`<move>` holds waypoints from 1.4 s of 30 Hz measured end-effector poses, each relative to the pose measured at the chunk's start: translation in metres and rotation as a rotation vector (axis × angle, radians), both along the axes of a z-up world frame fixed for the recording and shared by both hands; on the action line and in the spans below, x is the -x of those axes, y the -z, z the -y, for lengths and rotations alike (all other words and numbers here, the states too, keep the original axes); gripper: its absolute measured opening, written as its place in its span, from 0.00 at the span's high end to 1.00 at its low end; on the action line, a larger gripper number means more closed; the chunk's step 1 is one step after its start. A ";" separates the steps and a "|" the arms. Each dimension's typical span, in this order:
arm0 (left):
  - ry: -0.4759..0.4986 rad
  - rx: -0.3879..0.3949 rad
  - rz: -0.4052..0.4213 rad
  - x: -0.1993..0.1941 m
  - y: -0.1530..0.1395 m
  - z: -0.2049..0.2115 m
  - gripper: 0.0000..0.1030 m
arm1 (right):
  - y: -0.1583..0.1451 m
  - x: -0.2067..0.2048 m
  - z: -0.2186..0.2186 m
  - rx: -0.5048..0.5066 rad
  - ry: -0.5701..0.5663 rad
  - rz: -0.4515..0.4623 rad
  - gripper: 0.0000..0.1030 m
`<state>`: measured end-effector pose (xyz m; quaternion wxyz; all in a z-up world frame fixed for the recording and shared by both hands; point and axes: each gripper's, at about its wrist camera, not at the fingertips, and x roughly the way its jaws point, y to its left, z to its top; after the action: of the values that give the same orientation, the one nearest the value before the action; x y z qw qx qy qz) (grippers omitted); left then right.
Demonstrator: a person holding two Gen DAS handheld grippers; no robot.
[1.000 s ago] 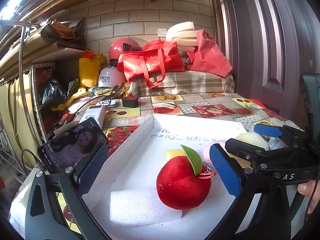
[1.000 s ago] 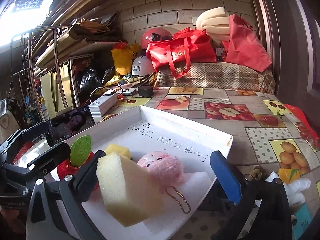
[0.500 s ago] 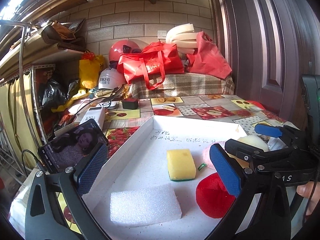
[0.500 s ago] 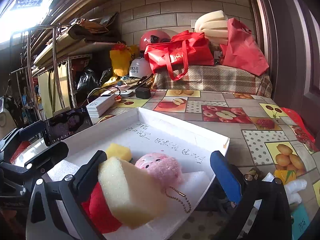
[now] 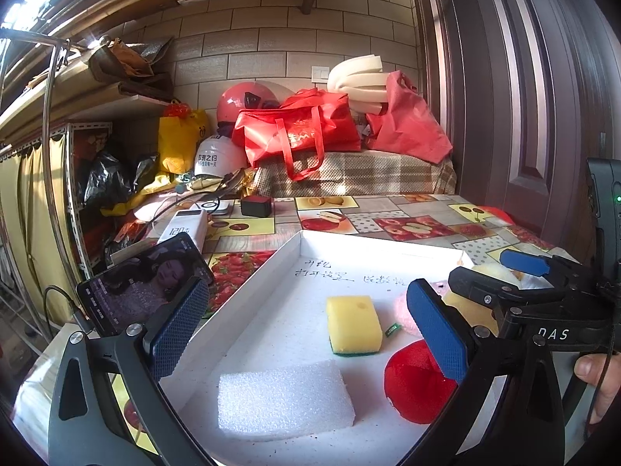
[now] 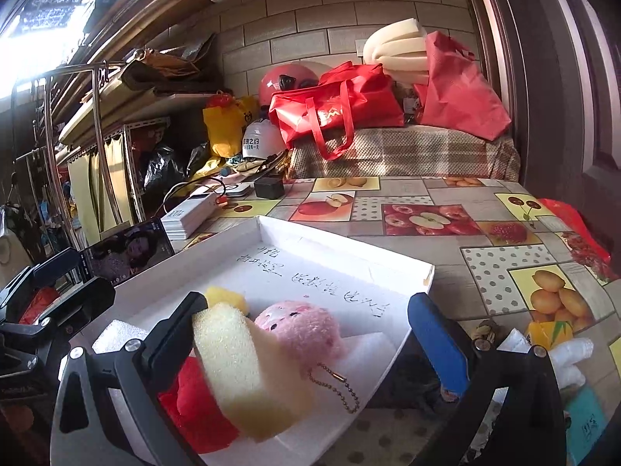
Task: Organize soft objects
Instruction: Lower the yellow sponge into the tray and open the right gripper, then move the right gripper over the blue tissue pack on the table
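Observation:
A shallow white box lies on the table. In it lie a white foam block, a yellow sponge with a green underside, a red plush apple, a pink plush pig with a bead chain and a pale yellow foam block. My left gripper is open and empty over the box. My right gripper is open; the pale yellow foam block leans against its left finger. The right gripper also shows in the left wrist view.
A phone with a lit screen stands left of the box, with a power bank and cables behind. Red bags, helmets and foam rolls are piled at the back. Small packets lie at the right.
The red plush apple dropped from upright between my left fingers to the box's near right part, uncovering the yellow sponge. Both grippers stayed open and barely moved.

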<state>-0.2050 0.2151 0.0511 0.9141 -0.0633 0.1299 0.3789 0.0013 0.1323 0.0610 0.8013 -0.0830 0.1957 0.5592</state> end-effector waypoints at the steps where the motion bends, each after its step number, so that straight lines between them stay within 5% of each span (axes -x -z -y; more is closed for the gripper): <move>1: 0.000 -0.003 -0.001 0.000 0.000 0.000 0.00 | -0.001 -0.001 0.003 -0.012 0.015 0.001 0.00; 29: 0.050 -0.013 -0.021 -0.007 0.002 0.018 0.00 | -0.004 0.003 0.052 -0.026 0.030 0.026 0.00; 33: 0.051 -0.014 -0.020 -0.007 0.002 0.018 0.00 | -0.011 0.006 0.084 -0.098 0.048 0.054 0.00; 38: 0.051 -0.015 -0.021 -0.007 0.002 0.018 0.00 | -0.027 -0.013 0.149 -0.278 0.225 0.059 0.00; 42: 0.071 -0.012 -0.019 -0.007 0.002 0.020 0.00 | -0.023 -0.055 0.184 -0.218 0.377 -0.028 0.00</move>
<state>-0.1979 0.1950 0.0495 0.9261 -0.0495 0.1382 0.3474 0.0562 -0.0521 0.0843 0.8932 0.0499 0.1574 0.4182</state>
